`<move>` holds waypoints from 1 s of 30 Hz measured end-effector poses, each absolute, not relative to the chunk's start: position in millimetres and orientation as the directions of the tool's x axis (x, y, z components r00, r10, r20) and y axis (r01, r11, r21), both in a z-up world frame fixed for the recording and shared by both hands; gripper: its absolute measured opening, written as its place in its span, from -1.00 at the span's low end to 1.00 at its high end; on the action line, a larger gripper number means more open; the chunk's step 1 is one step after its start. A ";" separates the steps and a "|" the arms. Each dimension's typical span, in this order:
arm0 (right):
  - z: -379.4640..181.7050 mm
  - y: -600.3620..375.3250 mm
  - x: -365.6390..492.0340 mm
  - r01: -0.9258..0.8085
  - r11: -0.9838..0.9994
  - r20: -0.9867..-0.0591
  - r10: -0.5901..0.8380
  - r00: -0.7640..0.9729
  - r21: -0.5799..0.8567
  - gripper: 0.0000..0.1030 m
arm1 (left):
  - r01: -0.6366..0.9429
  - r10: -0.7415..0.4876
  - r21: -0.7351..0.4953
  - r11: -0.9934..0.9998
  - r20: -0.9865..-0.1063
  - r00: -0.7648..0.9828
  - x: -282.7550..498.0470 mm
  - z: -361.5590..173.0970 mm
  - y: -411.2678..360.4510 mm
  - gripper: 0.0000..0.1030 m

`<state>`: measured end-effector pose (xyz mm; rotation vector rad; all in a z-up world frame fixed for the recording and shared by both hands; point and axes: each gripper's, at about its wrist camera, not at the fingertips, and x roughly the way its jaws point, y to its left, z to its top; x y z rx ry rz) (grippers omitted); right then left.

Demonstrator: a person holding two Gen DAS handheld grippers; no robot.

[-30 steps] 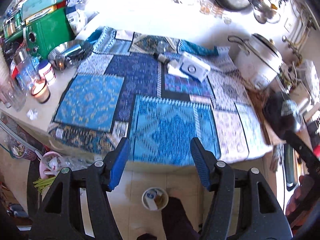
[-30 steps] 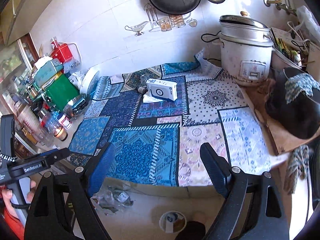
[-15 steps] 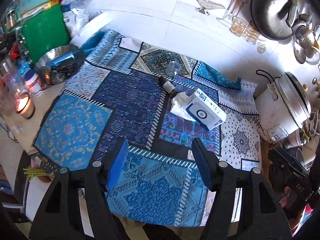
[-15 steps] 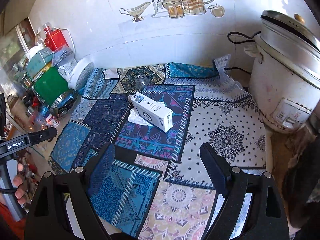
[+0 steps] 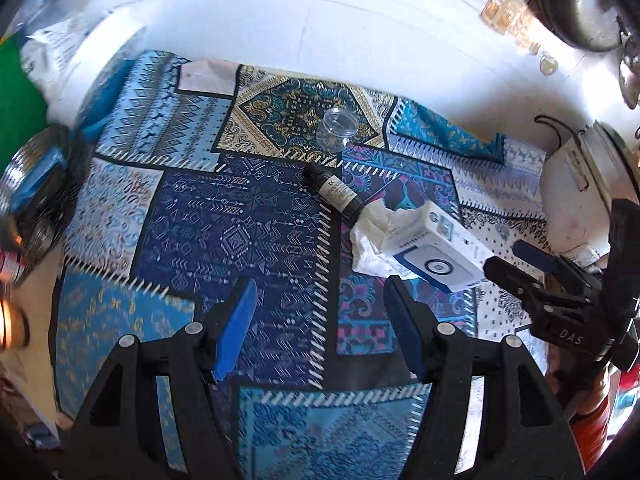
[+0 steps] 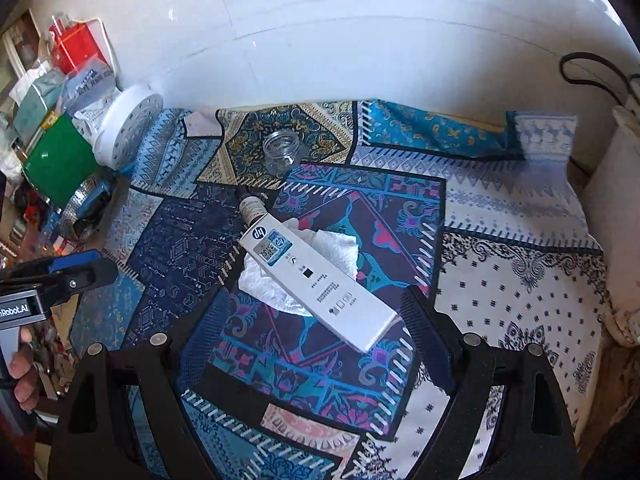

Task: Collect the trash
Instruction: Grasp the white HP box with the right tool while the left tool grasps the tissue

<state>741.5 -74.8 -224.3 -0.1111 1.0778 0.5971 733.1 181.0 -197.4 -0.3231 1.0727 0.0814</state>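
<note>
White tissue point(image 6: 280, 284) half under box point(image 6: 320, 280)

The worktop is covered by a woven patchwork cloth point(image 6: 500, 280) with a matt printed surface, and on it lie a crumpled white paper tissue point(image 6: 272, 280) with a soft embossed texture, a smooth white cardboard box point(image 6: 320, 276) with a slight sheen, a dark glossy bottle point(image 5: 336, 194) with a paper label, and a clear plastic jar point(image 6: 281, 152). The left tongs point(image 5: 320, 320) and right tongs point(image 6: 316, 328) are matt black plastic with ribbed blue pads point(image 5: 236, 328) and bare metal screw heads. The wall point(image 6: 340, 48) behind is glossy white tile.
</note>
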 end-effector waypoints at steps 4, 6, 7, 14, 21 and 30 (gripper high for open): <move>-250.7 -53.3 760.3 -0.516 0.845 -0.902 0.324 0.285 0.141 0.65 | -0.215 -0.123 -0.231 0.949 -0.897 0.424 759.5 -220.8 192.7 0.26; -257.7 -50.5 765.2 -0.519 0.840 -0.912 0.325 0.249 0.158 0.59 | -0.217 -0.141 -0.245 0.945 -0.904 0.403 768.0 -229.7 193.8 0.26; -260.0 -50.5 766.9 -0.520 0.836 -0.913 0.335 0.234 0.174 0.55 | -0.213 -0.148 -0.249 0.945 -0.905 0.399 770.5 -232.7 192.5 0.26; -266.2 -56.2 766.7 -0.551 0.792 -0.901 0.406 0.154 0.263 -0.31 | -0.154 -0.179 -0.250 0.956 -0.912 0.370 784.2 -252.6 176.3 0.26; -246.1 -87.8 755.2 -0.477 0.833 -0.874 0.428 0.232 0.282 -0.44 | -0.132 -0.252 -0.312 0.941 -0.905 0.342 813.4 -268.2 151.3 0.26; -213.6 -165.7 735.5 -0.308 0.901 -0.831 0.410 0.375 0.305 -0.44 | -0.141 -0.244 -0.309 0.941 -0.904 0.352 851.2 -298.2 109.4 0.26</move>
